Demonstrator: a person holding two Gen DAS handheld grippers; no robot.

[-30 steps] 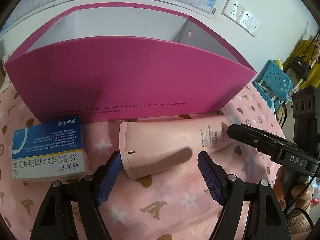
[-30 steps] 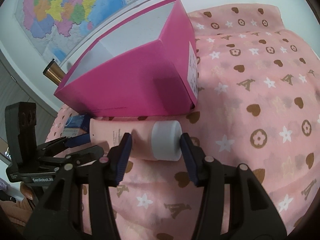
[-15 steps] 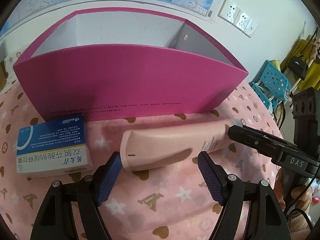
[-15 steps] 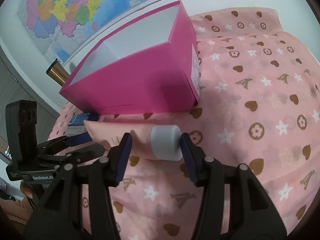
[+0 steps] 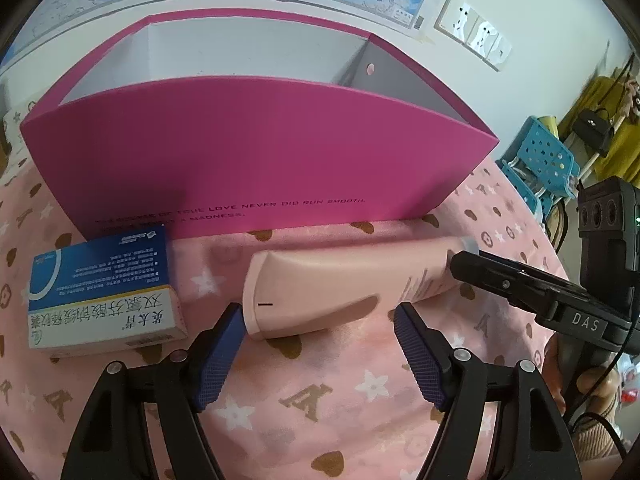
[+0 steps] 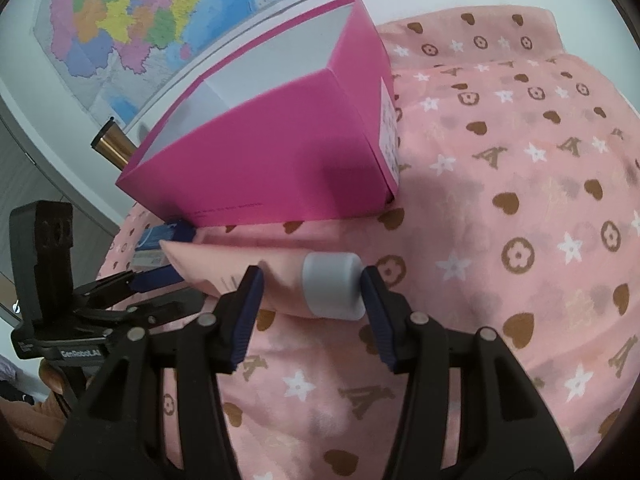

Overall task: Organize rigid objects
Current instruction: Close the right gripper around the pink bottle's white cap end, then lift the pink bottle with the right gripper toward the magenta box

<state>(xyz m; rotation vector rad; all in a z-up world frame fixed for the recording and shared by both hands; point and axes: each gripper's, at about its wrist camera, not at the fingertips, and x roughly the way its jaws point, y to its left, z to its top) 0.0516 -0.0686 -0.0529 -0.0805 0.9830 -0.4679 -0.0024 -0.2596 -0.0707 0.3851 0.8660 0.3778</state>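
My right tongs (image 6: 312, 280) straddle the grey cap of the pink tube (image 5: 344, 284), fingers spread, one pad at the cap's side. My left tongs (image 5: 320, 320) gape around the tube's flat crimped end. The tube lies on the pink cloth (image 6: 520, 240) just before the magenta box (image 5: 256, 160), a blue medicine carton (image 5: 100, 292) left of my left tongs.

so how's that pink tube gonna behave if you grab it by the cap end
The pink tube probably flexes: its body tapers to a flat crimped end. The white cap looks rigid, so likely the firmer hold. Lying on its side on the cloth, it might roll a little, though the flat end should limit that.
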